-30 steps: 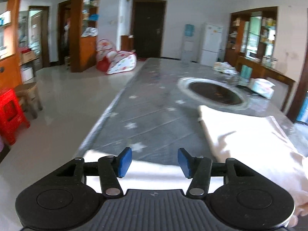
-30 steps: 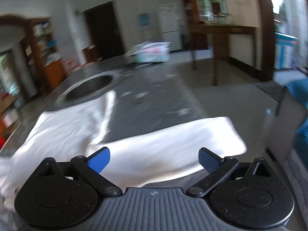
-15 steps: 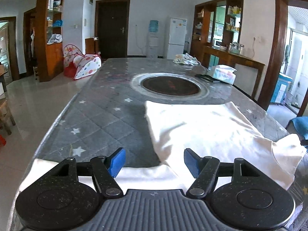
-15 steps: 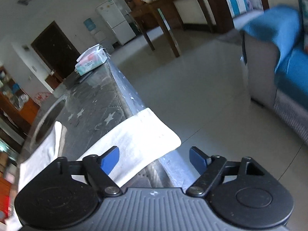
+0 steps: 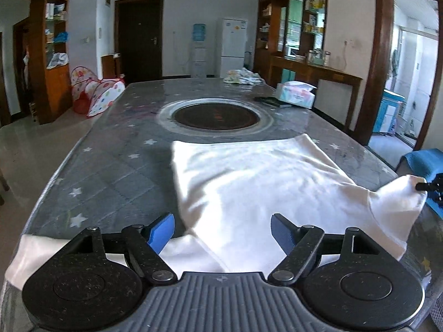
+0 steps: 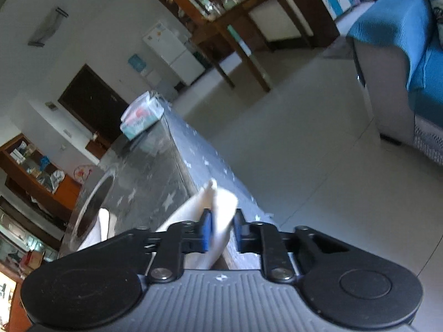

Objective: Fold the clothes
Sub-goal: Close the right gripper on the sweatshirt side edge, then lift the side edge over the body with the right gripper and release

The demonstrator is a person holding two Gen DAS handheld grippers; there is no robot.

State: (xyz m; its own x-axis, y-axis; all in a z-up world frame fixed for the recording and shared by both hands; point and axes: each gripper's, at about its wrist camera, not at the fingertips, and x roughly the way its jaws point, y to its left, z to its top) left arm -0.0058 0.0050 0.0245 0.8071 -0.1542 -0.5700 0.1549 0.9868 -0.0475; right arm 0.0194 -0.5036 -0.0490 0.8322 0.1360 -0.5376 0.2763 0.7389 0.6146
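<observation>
We work a white garment (image 5: 257,182) spread flat across the near half of the long bench (image 5: 110,166), its far hem just short of the round inset hob (image 5: 216,116) and its near part running under the left tool (image 5: 223,228). One sleeve lies along the near left corner of the bench; the other, at the right edge, is lifted into a peak where the right tool (image 6: 221,228) has it. The right tool's blue pads are drawn in close on a bunched fold of that sleeve, and we judge it pinched there so the sleeve can be carried inward over the body for the first fold. This tool is rolled steeply, pointing along the bench's right edge toward the tissue box (image 6: 141,116). The left tool hangs level and low over the near edge, aimed straight down the bench, its pads wide apart and holding nothing, likely waiting to pin or take the cloth beneath it.
</observation>
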